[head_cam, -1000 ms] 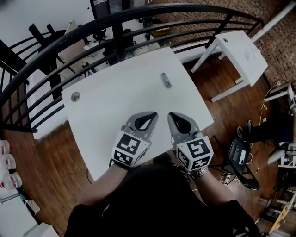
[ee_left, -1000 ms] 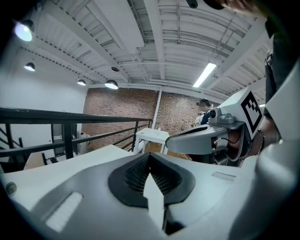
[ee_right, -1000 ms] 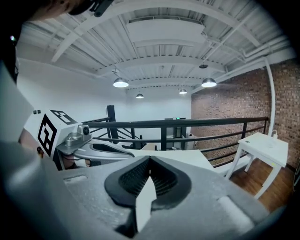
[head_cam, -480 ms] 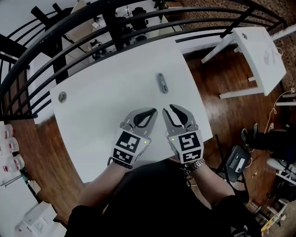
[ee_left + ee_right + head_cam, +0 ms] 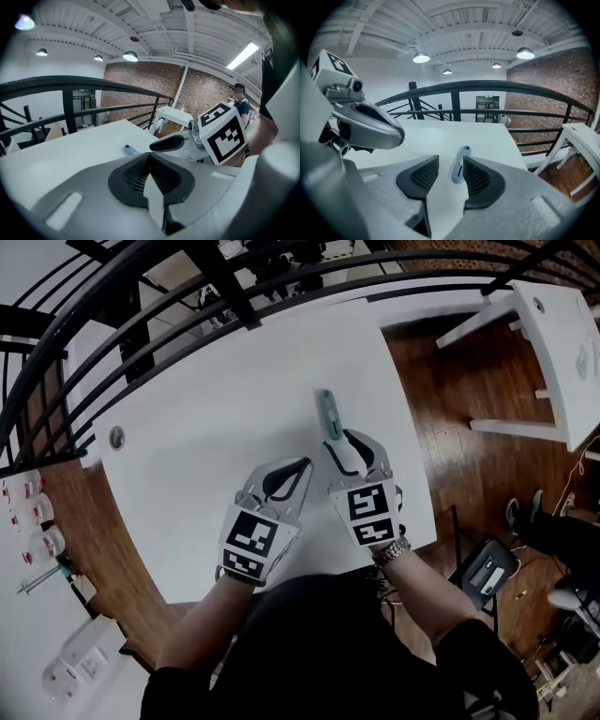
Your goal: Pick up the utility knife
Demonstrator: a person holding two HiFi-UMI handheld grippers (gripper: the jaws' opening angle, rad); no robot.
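Matt grey plastic utility knife (image 5: 328,414), smooth white table (image 5: 216,427), glossy wood floor (image 5: 450,399), black metal railing (image 5: 230,287).

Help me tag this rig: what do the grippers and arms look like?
The left gripper and right gripper are grey shells with black ribbed pads and a black-and-white marker cube each. Black top, metal wristwatch. The right gripper's jaws have just been opening, utility knife between them.

A white table (image 5: 216,399) has a small round metal cap (image 5: 116,437) set near its left corner. A black railing (image 5: 487,84) curves just past its far edge. Beyond the right edge, on the wooden floor (image 5: 459,446), stand a second white table (image 5: 562,343) and a black chair (image 5: 486,570). A brick wall (image 5: 548,79) rises behind.
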